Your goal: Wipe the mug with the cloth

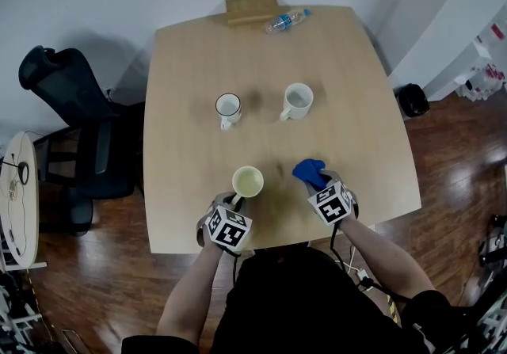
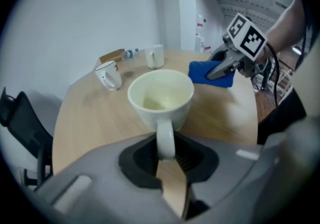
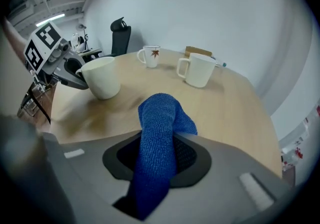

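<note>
left tongs [image 2: 166,157]: pads pressed on the handle [image 2: 165,138] of the cream mug [image 2: 161,98], upright on the table [image 1: 348,67] near its front edge, mouth up, handle turned toward the person. right tongs [image 3: 159,165]: clamped on the blue cloth [image 3: 159,133], one fold bunched up between the pads, far end draped forward onto the tabletop. from the head view: cream mug to the left, blue cloth to its right, near but not touching. farther back on the table, well apart from both: black-rimmed mug [image 1: 228,108] on the left, white mug [image 1: 298,100] on the right, both upright. at the far edge, wooden block [image 1: 252,8] with a plastic bottle [image 1: 286,20] lying on its side just beside it. black office chair [image 1: 71,107] off the table's left side.
</note>
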A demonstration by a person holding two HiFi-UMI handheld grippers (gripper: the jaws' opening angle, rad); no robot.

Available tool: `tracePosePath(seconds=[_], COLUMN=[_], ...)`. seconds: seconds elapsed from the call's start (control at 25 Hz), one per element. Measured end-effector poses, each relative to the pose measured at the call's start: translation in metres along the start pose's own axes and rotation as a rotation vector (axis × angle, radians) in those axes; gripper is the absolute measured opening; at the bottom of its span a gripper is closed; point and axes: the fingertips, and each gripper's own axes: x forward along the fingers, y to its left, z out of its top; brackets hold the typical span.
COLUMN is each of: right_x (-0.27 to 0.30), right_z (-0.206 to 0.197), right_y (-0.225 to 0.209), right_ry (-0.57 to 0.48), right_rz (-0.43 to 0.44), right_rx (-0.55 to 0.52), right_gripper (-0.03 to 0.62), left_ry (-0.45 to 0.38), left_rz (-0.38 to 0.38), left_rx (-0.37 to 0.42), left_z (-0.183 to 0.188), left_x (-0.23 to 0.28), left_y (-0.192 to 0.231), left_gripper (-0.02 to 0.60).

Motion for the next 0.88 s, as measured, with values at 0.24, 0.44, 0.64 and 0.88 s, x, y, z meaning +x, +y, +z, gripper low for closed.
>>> tracePosePath(seconds=[0.24,0.44,0.64,0.88], right_x=[-0.018,-0.032,-0.032,-0.035], right_z=[0.018,0.033,0.030,0.032], right_y=[-0.008,-0.009,-0.004,0.005], right_ry=[-0.143,-0.200,-0.201,-0.206], right_rz=[0.070,0.095,0.102,0.118], right_rx=[0.115,0.144,0.149,0.126], right_gripper=[0.118,0.118,0.118,0.121], left_ry=[-0.053,-0.055,0.002,0.115], left_rz=[-0.105,-0.076,-0.005,0.025], left_rx=[-0.221,-0.209,-0.110,0.032], left_z=[0.011,0.017,0.006,0.011], left_x=[-0.010,-0.009,0.002,-0.005], left_y=[-0.001,0.003,0.000,-0.001], left_gripper=[0.058,0.061,0.064,0.094])
